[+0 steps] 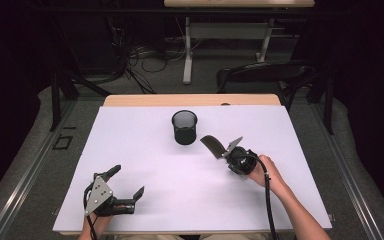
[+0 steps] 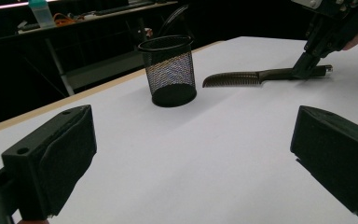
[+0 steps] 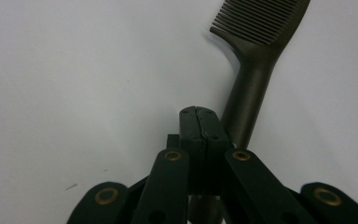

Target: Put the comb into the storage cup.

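Comb point(image 1: 213, 146) hangs just over mid-counter, handle pinched in the right gripper's point(image 1: 228, 150) jaws beside the mesh cup point(image 1: 184, 127) near the far edge; next, likely tipping it in.

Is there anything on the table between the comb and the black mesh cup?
Nothing visible is in the way. The comb, held by its handle in the right tongs, points its teeth toward the mesh cup, and just bare white table lies between them. The left tongs sit open, far off to the side.
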Action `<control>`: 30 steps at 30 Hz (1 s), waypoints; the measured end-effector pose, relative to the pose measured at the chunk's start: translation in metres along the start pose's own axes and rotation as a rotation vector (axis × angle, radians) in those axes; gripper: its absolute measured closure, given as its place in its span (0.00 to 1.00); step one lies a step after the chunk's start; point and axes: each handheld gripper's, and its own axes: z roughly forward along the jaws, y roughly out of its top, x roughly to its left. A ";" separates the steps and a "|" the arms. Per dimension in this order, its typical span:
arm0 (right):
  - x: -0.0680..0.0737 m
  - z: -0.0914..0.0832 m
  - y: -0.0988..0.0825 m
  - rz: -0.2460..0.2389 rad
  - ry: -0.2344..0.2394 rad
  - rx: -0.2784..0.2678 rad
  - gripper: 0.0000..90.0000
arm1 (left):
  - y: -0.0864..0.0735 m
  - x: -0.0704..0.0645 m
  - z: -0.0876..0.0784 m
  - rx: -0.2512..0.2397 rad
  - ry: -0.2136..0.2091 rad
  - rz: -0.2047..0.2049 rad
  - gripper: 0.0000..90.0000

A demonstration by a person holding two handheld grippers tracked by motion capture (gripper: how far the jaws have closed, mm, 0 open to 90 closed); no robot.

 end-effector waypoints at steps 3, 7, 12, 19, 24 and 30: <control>0.000 -0.003 -0.004 0.031 0.032 -0.017 0.90 | 0.000 0.001 -0.001 0.000 0.001 0.002 0.00; 0.000 -0.009 -0.010 0.070 0.057 -0.065 0.78 | 0.000 0.000 -0.002 -0.001 0.002 0.003 0.00; 0.004 -0.021 -0.016 0.123 0.073 -0.112 0.59 | 0.000 0.001 -0.004 -0.001 0.006 0.003 0.00; 0.006 -0.033 -0.029 0.182 0.075 -0.154 0.32 | 0.000 0.001 -0.005 -0.003 0.006 0.004 0.00; 0.005 -0.041 -0.039 0.221 0.065 -0.167 0.18 | 0.000 0.001 -0.005 -0.005 0.003 0.003 0.00; 0.001 -0.043 -0.047 0.268 0.061 -0.186 0.10 | 0.000 0.001 -0.006 -0.006 0.005 0.001 0.00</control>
